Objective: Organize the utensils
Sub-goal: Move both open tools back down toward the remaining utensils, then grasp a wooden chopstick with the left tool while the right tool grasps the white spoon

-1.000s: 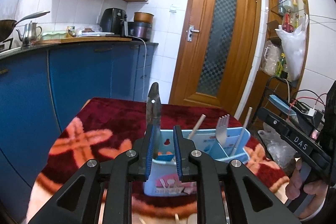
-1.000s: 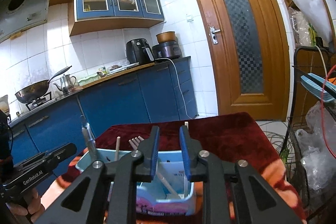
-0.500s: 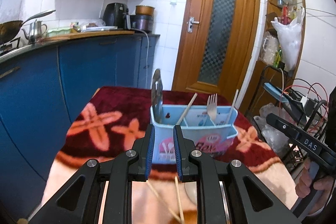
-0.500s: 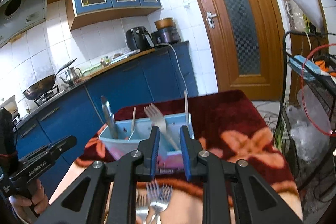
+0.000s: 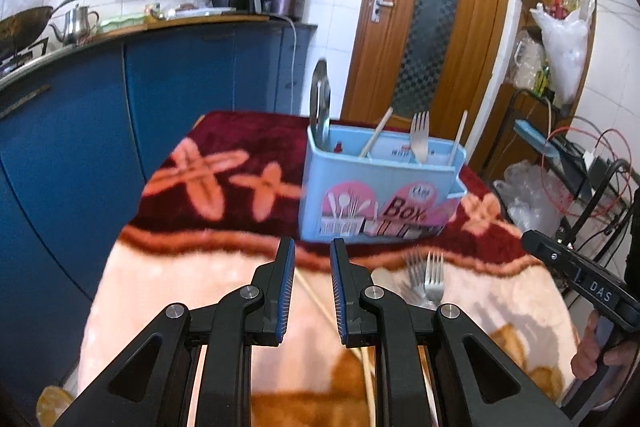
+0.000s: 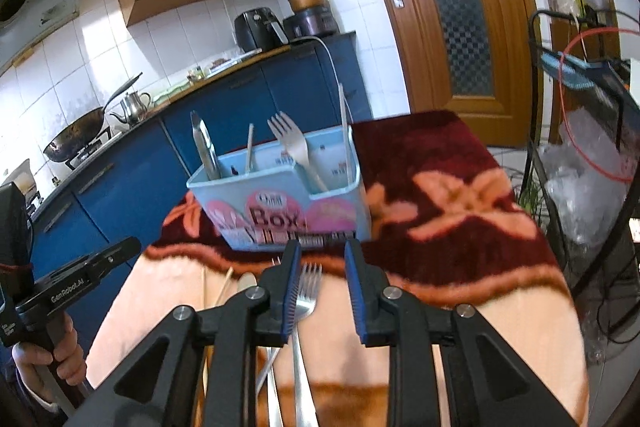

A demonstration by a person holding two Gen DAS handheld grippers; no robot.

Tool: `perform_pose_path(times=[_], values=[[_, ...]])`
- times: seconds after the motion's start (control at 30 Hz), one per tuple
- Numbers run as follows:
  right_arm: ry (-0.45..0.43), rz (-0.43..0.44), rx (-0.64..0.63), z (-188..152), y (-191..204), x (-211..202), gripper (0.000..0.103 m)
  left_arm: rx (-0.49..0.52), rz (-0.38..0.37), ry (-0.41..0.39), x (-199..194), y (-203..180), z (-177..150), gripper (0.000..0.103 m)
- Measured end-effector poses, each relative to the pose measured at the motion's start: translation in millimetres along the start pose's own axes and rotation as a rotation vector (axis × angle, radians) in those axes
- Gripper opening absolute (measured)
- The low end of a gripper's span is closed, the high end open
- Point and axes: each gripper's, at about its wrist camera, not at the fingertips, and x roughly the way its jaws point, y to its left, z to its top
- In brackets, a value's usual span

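Note:
A light blue utensil box (image 5: 380, 191) stands on the blanket-covered table; it also shows in the right wrist view (image 6: 280, 207). It holds a metal knife (image 5: 319, 103), a fork (image 5: 419, 135) and chopsticks (image 5: 376, 133). Loose forks (image 5: 426, 279) and a chopstick (image 5: 316, 301) lie on the blanket in front of it. My left gripper (image 5: 312, 287) is open and empty, short of the box. My right gripper (image 6: 322, 291) is open and empty, above a loose fork (image 6: 306, 291).
The table wears a red and peach blanket (image 5: 224, 187). Blue kitchen cabinets (image 5: 100, 115) run along the left. A wooden door (image 5: 424, 23) is behind. A wire rack with cables and bags (image 5: 568, 163) stands at the right.
Both grippers have pulled back from the box and tilted down. The loose forks and chopsticks on the blanket have come into view.

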Motion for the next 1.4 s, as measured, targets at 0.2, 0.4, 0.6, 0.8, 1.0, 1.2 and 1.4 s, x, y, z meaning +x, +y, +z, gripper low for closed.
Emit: perform_pose_path(times=[0.2,0.4,0.6,0.8,1.0,1.2,1.4], values=[[0.047,-0.005,0.023,-14.9,-8.2,4.7,0.03,-0.032,-0.005,0.077,16.9,3.0,-9.7,0.018],[0.084,-0.022,0.048,-24.6,-18.7,10.0,0.031,-0.052,-0.038,0.152,35.4,-0.1,-18.7,0.018],[0.113,-0.026,0.052,-30.8,-24.5,14.8,0.031,-0.022,-0.059,0.196,46.2,-13.8,-22.9,0.018],[0.131,-0.022,0.062,-35.6,-28.8,18.4,0.034,0.016,-0.069,0.235,56.9,-27.4,-24.3,0.018],[0.142,-0.019,0.068,-38.6,-31.9,19.8,0.034,0.053,-0.061,0.273,71.1,-35.0,-22.9,0.018],[0.147,-0.015,0.072,-40.4,-33.9,21.2,0.034,0.079,-0.048,0.314,86.4,-38.1,-18.6,0.018],[0.151,-0.014,0.073,-41.5,-34.5,22.7,0.034,0.073,-0.059,0.361,101.4,-37.5,-16.5,0.018]])
